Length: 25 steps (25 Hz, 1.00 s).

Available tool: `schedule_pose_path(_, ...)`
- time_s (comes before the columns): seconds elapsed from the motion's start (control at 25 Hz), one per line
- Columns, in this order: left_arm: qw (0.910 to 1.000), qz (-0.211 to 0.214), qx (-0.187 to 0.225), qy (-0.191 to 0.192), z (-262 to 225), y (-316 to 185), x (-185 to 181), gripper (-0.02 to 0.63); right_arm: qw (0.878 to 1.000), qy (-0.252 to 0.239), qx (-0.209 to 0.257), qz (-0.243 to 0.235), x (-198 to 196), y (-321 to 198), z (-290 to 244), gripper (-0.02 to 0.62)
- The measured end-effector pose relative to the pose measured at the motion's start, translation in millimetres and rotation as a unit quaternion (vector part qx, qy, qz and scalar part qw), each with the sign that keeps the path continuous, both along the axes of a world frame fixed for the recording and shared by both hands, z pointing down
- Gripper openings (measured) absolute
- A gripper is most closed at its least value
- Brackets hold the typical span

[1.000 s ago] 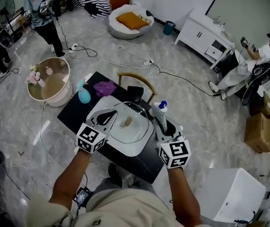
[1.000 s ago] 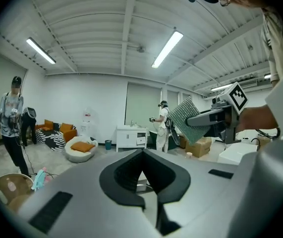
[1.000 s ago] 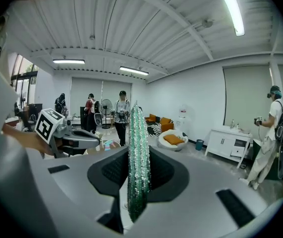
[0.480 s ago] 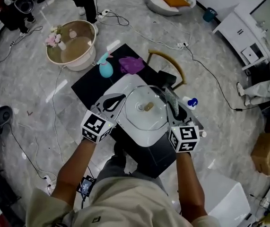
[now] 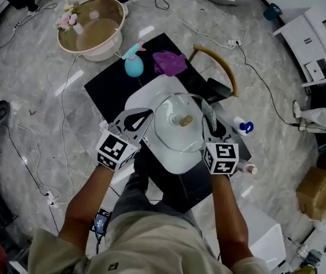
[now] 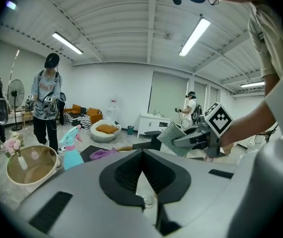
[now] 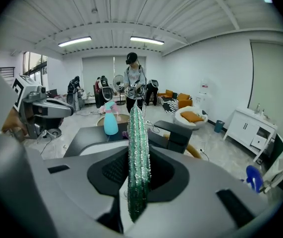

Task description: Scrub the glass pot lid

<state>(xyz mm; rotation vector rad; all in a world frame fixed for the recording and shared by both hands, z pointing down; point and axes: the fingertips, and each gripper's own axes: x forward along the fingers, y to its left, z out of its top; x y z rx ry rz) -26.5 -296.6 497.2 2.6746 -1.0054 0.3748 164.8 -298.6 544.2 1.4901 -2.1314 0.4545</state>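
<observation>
— Where is the glass lid (image 5: pixel 171 136) right now?
— It lies flat in the white tray (image 5: pixel 151 93) on the black table (image 5: pixel 108 87), with its tan knob (image 5: pixel 186 120) up. It sits right between my two tools.
— What does your right gripper (image 5: pixel 211 129) have?
— Its jaws are clamped on a glittery green scrub sponge (image 7: pixel 137 167), which stands on edge between them. From above, the sponge is at the lid's right rim. I can't tell whether it presses on the glass.
— And your left gripper (image 5: pixel 149 113)?
— Its jaws meet at the tips, with only a narrow wedge of space behind them. The tips are just beside the lid's left rim. I can't tell whether they nip the rim.
— Anything else on the table?
— A teal spray bottle (image 5: pixel 133 65) and a purple cloth (image 5: pixel 169 63) lie at the far side, apart from the tray.
</observation>
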Motion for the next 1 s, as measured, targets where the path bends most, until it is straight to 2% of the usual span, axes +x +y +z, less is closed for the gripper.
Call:
schedule_pose_path(0.16,0.9999,-0.009,-0.009,0.006,14,-4,-5,0.009,1.0,0.017,-0.016,0.008,6,-10,32,0.087)
schedule_pose_path(0.52,0.9994,-0.018,-0.026,-0.012,59,-1,-21,0.009,0.997,0.058,-0.045,0.013,4,-23,96,0.087)
schedule_pose_path(0.76,0.9985,-0.037,-0.039,-0.005,76,2,-32,0.009,0.994,0.091,-0.066,-0.003,0,-27,134,0.087)
schedule_pose_path(0.88,0.9983,-0.042,-0.041,-0.002,80,4,-34,0.009,0.992,0.095,-0.081,-0.006,-9,-28,161,0.087)
schedule_pose_path(1.0,0.9979,-0.047,-0.046,0.0,86,6,-36,0.009,0.99,0.079,-0.111,-0.017,-30,-21,188,0.087)
